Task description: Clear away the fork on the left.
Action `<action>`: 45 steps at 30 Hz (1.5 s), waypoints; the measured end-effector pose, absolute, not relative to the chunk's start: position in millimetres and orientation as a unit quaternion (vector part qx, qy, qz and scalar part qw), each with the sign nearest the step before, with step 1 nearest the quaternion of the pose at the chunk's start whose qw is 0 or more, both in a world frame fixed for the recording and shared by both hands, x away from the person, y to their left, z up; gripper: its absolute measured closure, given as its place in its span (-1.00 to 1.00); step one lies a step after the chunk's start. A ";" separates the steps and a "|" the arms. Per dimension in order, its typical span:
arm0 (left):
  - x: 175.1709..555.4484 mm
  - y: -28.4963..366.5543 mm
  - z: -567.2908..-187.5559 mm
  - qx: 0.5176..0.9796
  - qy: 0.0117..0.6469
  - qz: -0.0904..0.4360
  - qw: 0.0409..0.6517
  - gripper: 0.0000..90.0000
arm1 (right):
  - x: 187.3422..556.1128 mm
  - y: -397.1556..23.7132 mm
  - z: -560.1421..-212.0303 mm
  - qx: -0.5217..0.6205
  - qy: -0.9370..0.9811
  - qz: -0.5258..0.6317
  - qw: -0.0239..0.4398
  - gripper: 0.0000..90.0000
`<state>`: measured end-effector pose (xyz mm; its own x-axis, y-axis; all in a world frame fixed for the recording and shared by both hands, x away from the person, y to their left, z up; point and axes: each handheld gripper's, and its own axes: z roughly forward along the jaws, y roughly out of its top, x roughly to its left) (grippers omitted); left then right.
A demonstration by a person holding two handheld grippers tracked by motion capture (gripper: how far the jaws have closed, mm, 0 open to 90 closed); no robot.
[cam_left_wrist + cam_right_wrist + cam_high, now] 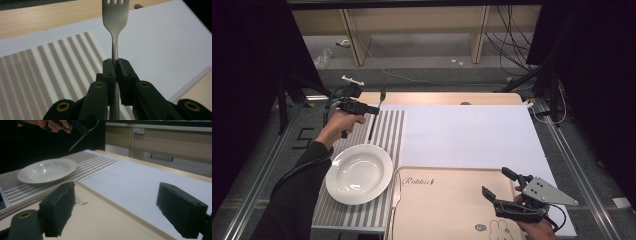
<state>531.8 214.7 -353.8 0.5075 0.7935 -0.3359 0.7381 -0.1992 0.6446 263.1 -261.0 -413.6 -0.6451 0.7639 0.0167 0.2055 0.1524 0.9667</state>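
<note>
Overhead, the left tool (pixel 374 110) clamps a fork (pixel 373 122), partly hidden; the right tool (pixel 501 187) gapes empty.

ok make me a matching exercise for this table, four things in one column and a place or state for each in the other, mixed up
Things:
1. silver metal fork
2. round white ceramic plate
3. left gripper
4. right gripper

Places or states:
a. jaws wide apart, nothing between them, above the beige tray
b. held off the table, tines pointing away from the jaws
c. resting on the striped placemat
d. clamped on a thin handle

Pairs: 1-b, 2-c, 3-d, 4-a
</note>
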 end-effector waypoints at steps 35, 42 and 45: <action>418.7 154.6 -374.3 0.805 0.395 -0.107 0.429 0.88 | 262.1 -260.4 -413.4 0.337 0.718 0.554 0.254 -0.64; 402.9 147.7 -387.4 0.810 0.394 -0.127 0.414 0.88 | 262.4 -260.1 -413.5 0.338 0.718 0.553 0.253 -0.64; 395.6 144.0 -392.3 0.815 0.391 -0.134 0.405 0.88 | 262.5 -260.2 -413.7 0.338 0.717 0.554 0.253 -0.64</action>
